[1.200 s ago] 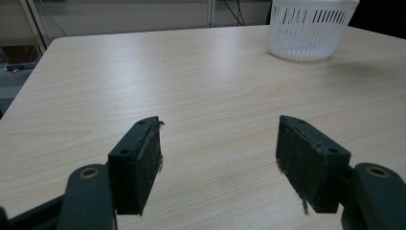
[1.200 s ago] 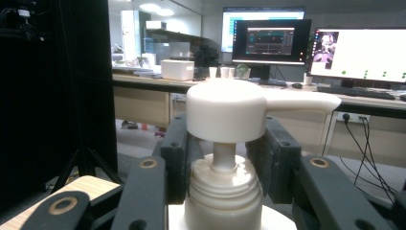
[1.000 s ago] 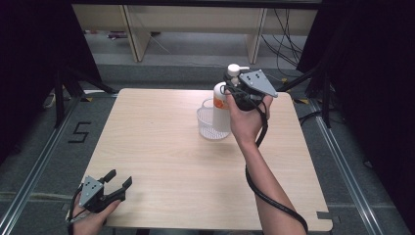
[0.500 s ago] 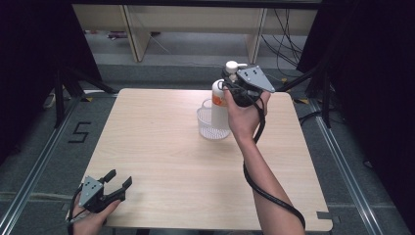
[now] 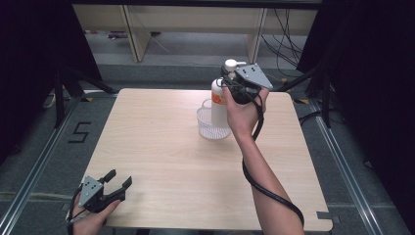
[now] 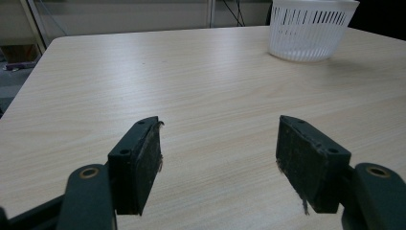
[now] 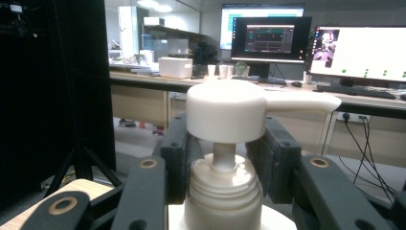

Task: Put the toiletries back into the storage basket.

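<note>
A white pump bottle (image 5: 219,105) with an orange label stands upright in or just above a small white slotted basket (image 5: 207,127) at the table's far middle. My right gripper (image 5: 230,78) is shut on the bottle's neck, just under the pump head (image 7: 225,110), whose spout points right in the right gripper view. My left gripper (image 5: 119,182) rests open at the table's near left corner with nothing between its pads (image 6: 143,163). The basket (image 6: 309,28) lies far ahead of it, at the upper right of the left gripper view.
The light wooden table (image 5: 161,161) has bare surface between the two grippers. A black cable (image 5: 266,188) trails from the right gripper along the person's forearm. Shelving legs stand beyond the far edge, and dark curtains flank both sides.
The right gripper and the bottle have shifted slightly left and toward the basket. The left gripper has stayed put.
</note>
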A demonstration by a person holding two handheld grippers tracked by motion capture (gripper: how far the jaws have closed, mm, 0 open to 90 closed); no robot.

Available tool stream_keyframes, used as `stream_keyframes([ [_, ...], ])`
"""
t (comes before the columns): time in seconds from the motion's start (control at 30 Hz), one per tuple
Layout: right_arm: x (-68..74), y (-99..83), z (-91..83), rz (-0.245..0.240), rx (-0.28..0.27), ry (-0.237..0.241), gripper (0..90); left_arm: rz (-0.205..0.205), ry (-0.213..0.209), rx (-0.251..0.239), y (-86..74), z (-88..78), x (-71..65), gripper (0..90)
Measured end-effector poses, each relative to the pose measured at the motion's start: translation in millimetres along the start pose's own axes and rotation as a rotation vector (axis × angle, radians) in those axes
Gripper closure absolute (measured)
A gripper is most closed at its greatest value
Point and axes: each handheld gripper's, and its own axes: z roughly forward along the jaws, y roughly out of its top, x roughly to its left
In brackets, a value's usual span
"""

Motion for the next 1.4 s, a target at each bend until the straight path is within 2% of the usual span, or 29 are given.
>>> stream_keyframes([
  [0.1,-0.6,-0.2,2.0,-0.014,0.001,-0.003,61.2,0.0,0.0,0.0,0.0,-0.1,0.0,31.9],
  [0.27,0.4,-1.5,5.1,-0.002,0.005,-0.004,61.2,-0.001,0.0,0.003,0.1,-0.4,0.1,31.9],
  [0.67,0.2,-3.9,12.0,-0.014,0.013,-0.002,61.2,-0.003,-0.001,0.001,0.1,-0.5,0.2,31.9],
  [1.0,0.6,-6.0,15.3,-0.011,0.022,-0.005,61.2,-0.004,-0.001,0.002,0.1,-0.5,0.1,31.9],
  [1.03,1.1,-6.3,15.7,0.002,0.025,-0.003,61.2,-0.002,0.003,0.009,0.3,-0.9,0.1,31.9],
  [1.1,0.4,-6.5,16.9,-0.007,0.024,-0.009,61.2,-0.012,0.002,0.0,-0.1,-0.4,-0.3,31.9],
  [1.4,2.1,-3.4,19.5,0.003,0.02,-0.01,61.2,-0.006,-0.005,-0.009,-0.3,0.5,0.5,31.8],
])
